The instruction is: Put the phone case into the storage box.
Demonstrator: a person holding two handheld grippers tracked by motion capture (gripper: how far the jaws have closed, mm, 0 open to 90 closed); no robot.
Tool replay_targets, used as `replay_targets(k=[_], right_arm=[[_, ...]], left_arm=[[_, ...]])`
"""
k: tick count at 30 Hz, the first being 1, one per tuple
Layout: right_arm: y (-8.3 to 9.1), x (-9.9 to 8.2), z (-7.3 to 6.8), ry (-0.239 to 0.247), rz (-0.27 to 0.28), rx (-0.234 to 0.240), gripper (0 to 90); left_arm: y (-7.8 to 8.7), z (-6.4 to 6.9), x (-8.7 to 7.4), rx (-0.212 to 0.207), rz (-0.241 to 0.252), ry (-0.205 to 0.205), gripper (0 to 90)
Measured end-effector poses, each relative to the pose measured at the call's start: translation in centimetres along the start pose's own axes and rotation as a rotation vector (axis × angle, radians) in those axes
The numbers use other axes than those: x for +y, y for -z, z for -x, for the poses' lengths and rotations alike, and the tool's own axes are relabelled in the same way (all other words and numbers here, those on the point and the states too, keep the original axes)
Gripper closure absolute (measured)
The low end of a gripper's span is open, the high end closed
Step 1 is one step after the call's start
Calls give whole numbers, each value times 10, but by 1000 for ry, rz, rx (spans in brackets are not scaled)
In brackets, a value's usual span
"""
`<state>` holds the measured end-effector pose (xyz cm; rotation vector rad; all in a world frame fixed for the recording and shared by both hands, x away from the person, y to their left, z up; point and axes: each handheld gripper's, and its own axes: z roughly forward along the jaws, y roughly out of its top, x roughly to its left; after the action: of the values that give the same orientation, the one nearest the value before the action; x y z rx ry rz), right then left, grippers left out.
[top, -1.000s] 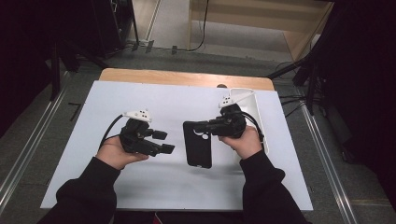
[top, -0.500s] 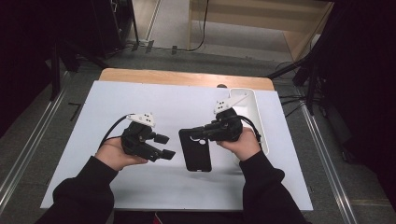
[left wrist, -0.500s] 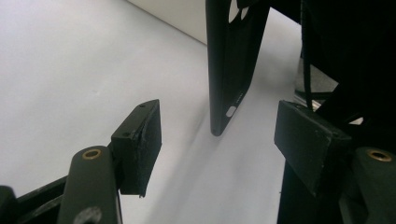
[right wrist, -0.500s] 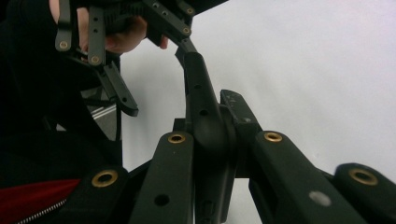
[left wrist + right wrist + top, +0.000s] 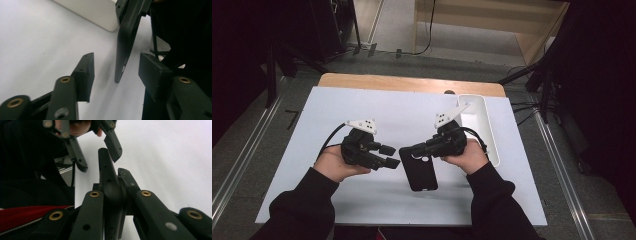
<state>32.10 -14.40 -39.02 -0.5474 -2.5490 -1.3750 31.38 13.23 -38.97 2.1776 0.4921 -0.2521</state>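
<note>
Right gripper [image 5: 414, 148]: clamped on the black phone case [image 5: 418, 167], held on edge.
Left gripper [image 5: 390, 156]: jaws just closing around the case's edge, not touching.
Left: second grip.

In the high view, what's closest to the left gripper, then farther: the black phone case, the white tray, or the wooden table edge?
From the left gripper:
1. Black phone case, just to its right, held by the right gripper.
2. Wooden table edge, at the far side.
3. White tray, far right.
</note>
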Motion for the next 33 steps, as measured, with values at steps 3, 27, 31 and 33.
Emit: replay_targets(k=[3,27,31,33], right_arm=[[-3,0,-1,19,-16,23,802],[-17,1,-6,32,-69,91,802],[-17,1,-5,30,-65,103,802],[-17,1,-5,30,-65,105,802]], left_arm=[[2,1,1,-21,9,-7,503],[-4,11,2,-60,-18,-53,770],[-4,11,2,-63,-17,-52,786],[-3,10,2,-72,-17,-55,788]])
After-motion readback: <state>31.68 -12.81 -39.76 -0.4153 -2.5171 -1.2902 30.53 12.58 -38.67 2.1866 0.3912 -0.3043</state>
